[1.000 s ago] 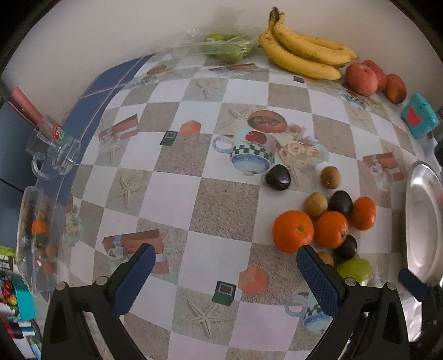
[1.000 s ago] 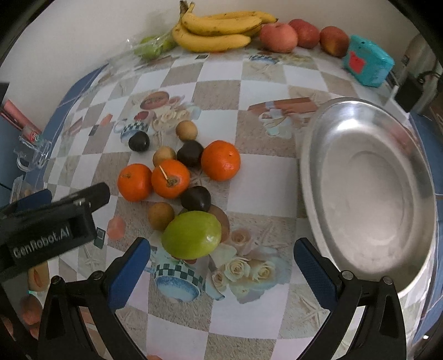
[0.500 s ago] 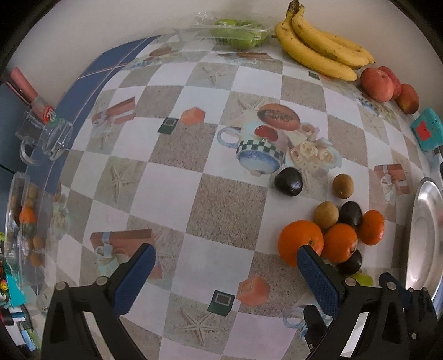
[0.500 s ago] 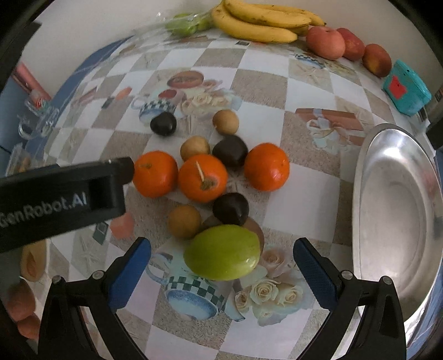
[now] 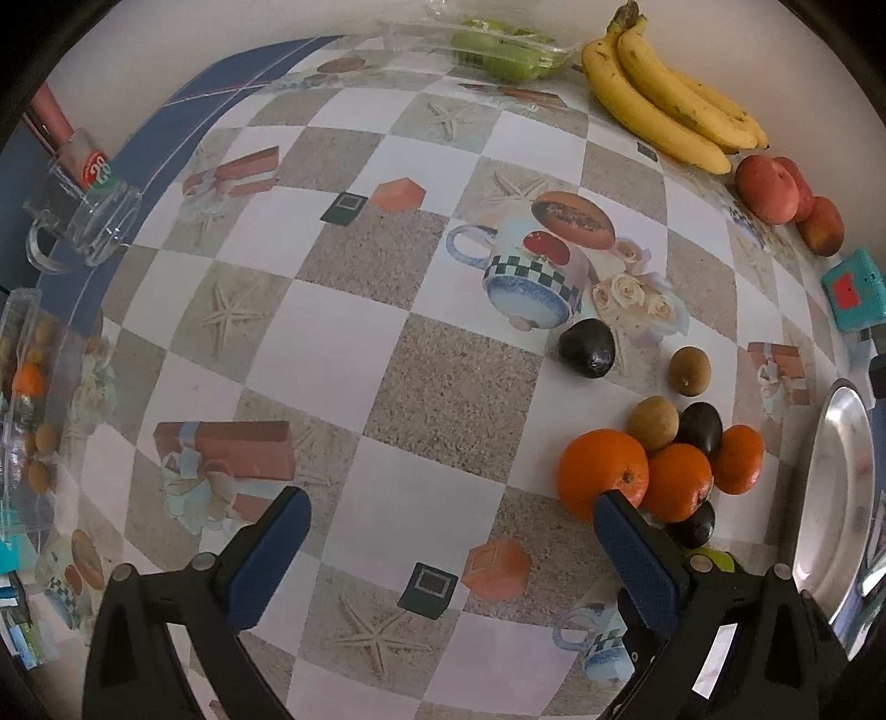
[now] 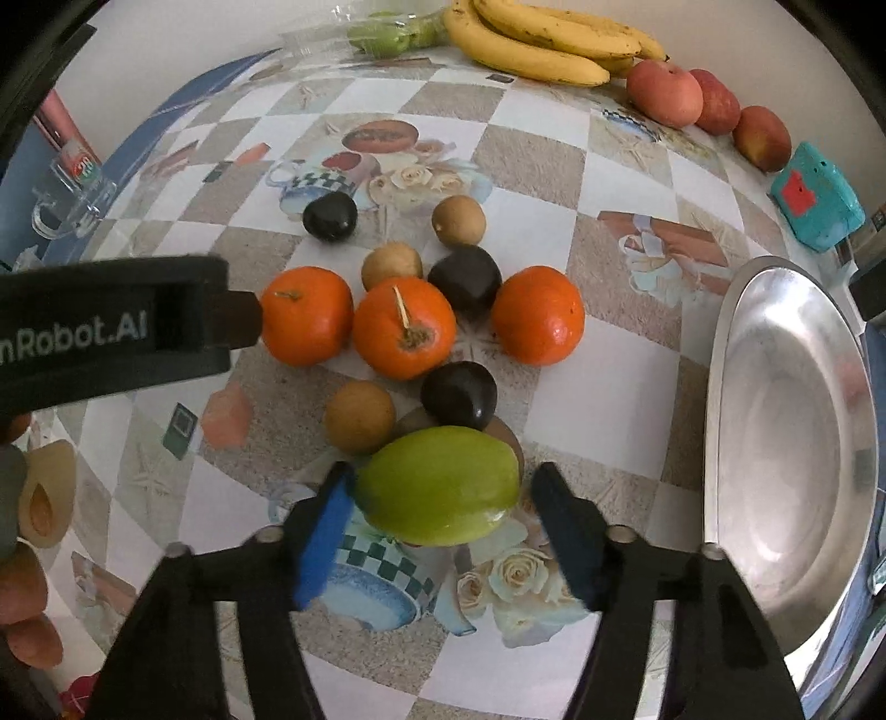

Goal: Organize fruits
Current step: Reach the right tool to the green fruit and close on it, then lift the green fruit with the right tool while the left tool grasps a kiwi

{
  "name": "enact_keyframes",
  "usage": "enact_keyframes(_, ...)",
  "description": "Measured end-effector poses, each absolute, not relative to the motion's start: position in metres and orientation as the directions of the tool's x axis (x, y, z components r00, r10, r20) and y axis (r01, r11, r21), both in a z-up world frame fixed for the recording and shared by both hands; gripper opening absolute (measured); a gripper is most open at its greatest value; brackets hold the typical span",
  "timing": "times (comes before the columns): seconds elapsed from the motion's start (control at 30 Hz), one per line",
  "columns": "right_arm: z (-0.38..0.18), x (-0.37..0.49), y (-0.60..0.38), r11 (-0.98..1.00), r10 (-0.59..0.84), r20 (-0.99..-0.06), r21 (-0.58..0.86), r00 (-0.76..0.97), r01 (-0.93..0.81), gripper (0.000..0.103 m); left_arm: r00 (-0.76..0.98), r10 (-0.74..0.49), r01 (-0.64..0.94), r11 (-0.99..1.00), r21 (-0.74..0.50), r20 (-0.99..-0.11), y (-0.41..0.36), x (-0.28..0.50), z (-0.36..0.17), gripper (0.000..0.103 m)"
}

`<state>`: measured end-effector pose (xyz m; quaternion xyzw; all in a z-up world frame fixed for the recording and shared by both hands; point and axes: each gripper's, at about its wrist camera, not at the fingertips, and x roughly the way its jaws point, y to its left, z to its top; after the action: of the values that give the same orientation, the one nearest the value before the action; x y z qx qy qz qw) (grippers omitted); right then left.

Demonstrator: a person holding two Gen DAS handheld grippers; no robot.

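A pile of fruit lies mid-table: three oranges, dark plums, brown kiwis and a green mango. My right gripper is closing around the green mango; its left pad touches it, and a small gap shows at the right pad. A silver plate lies to the right. My left gripper is open and empty above the tablecloth, left of the oranges. Its body shows in the right wrist view.
Bananas, red apples and a bag of green fruit line the far edge. A teal box sits at the right. A glass mug and a clear container stand at the left edge.
My right gripper has moved forward to the green mango and its jaws have narrowed around it. My left gripper has drifted left and closer to the table.
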<state>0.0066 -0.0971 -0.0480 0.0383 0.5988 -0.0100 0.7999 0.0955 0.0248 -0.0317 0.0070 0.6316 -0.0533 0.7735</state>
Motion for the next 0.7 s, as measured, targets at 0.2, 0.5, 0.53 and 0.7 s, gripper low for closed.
enact_keyframes(0.2,-0.045,0.008,-0.092,0.996,0.047,-0.957,0.066,0.285,0.057,0.056,0.215,-0.091,0.094,0.993,-0.072,-0.972,0.023,0.094,-0.018,0.103)
enact_keyframes(0.5,-0.02,-0.003,-0.109,0.985,0.084,-0.934,0.132,0.348,0.116,0.056,0.254,-0.142,0.113,0.987,-0.117,-0.957,0.029,0.087,0.002,0.103)
enact_keyframes(0.53,-0.017,-0.005,-0.113,0.981,0.084,-0.93,0.14,0.359,0.133,0.056,0.258,-0.142,0.117,0.987,-0.115,-0.956,0.029,0.086,0.002,0.103)
enact_keyframes(0.7,0.0,-0.015,-0.142,0.959,0.056,-0.91,0.163,0.411,0.232,0.056,0.273,-0.147,0.184,0.978,-0.099,-0.951,0.019,0.078,0.004,0.103)
